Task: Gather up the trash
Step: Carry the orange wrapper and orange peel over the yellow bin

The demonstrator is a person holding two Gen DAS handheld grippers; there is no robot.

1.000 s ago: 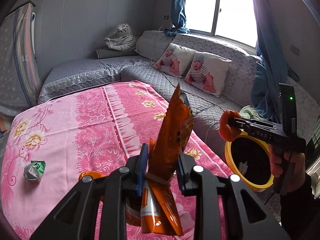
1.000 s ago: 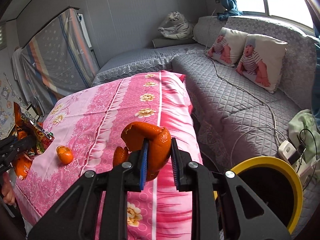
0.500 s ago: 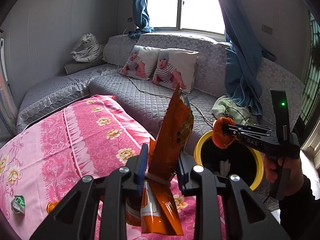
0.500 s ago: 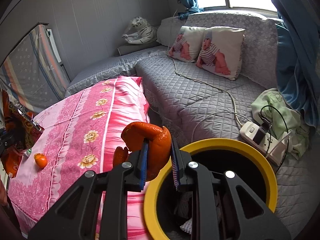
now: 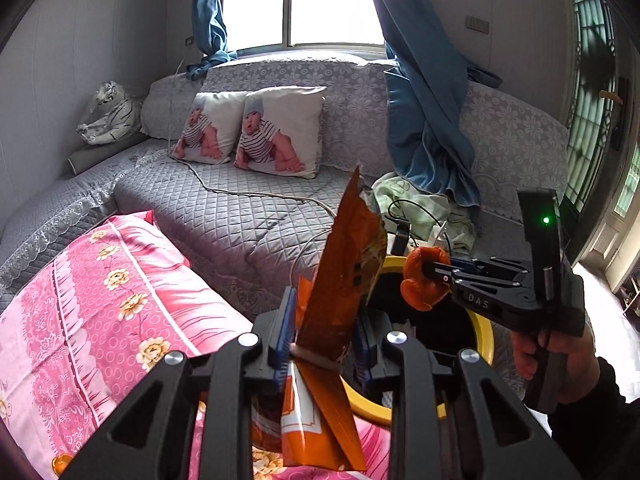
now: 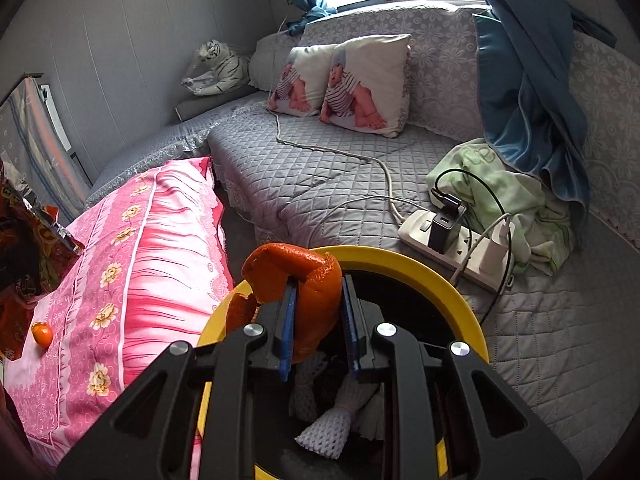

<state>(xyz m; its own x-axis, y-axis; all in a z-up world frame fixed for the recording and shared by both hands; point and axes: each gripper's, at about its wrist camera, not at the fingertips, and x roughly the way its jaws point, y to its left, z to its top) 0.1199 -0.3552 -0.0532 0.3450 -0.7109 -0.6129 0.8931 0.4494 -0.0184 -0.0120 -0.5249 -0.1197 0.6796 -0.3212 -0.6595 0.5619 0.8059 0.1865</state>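
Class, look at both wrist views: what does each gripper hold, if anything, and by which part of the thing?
The left gripper pinches a torn orange foil snack wrapper across its middle. The right gripper clamps a curled orange peel by its lower part.

Daylight pours through the window [image 5: 296,0], blown out white; corners go dark and curved, though everything stays sharp.
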